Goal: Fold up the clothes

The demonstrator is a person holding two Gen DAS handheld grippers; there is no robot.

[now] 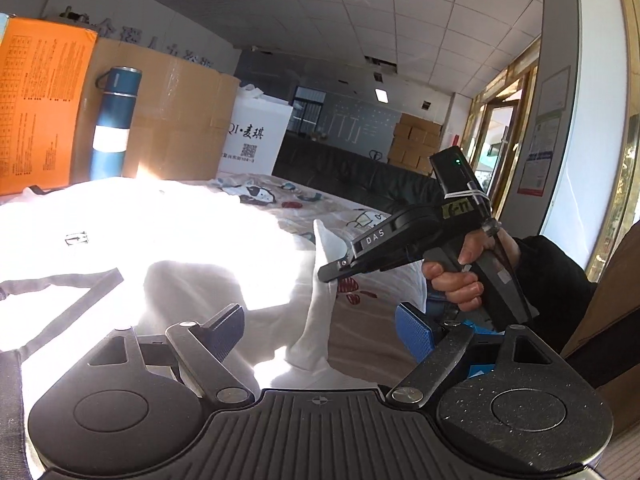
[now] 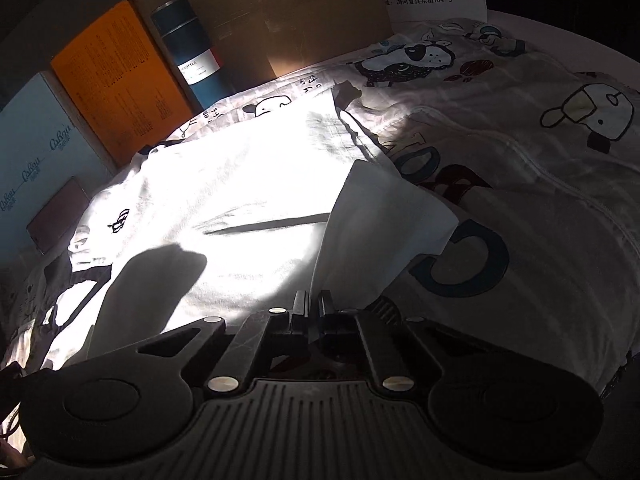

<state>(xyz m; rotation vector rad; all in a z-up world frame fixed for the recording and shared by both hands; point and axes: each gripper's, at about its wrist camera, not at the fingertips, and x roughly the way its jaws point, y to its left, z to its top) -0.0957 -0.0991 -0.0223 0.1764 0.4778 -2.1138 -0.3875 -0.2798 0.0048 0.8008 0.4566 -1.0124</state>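
A white T-shirt [image 1: 168, 240] with black trim lies spread on a cartoon-print sheet [image 1: 360, 216], partly in bright sunlight. My right gripper [image 1: 334, 270] is shut on a lifted fold of the shirt's edge [image 1: 326, 248] and holds it up above the sheet. In the right wrist view the shirt [image 2: 224, 200] fills the middle and my right gripper [image 2: 314, 304] pinches the white fold [image 2: 376, 232] between closed fingers. My left gripper [image 1: 320, 328] is open, low over the shirt, with nothing between its pads.
A blue bottle [image 1: 112, 124], an orange box [image 1: 36, 108], a cardboard box [image 1: 168, 120] and a white carton [image 1: 256, 136] stand along the far edge. A phone [image 2: 56, 216] lies at the left. A dark sofa [image 1: 360, 172] is behind the sheet.
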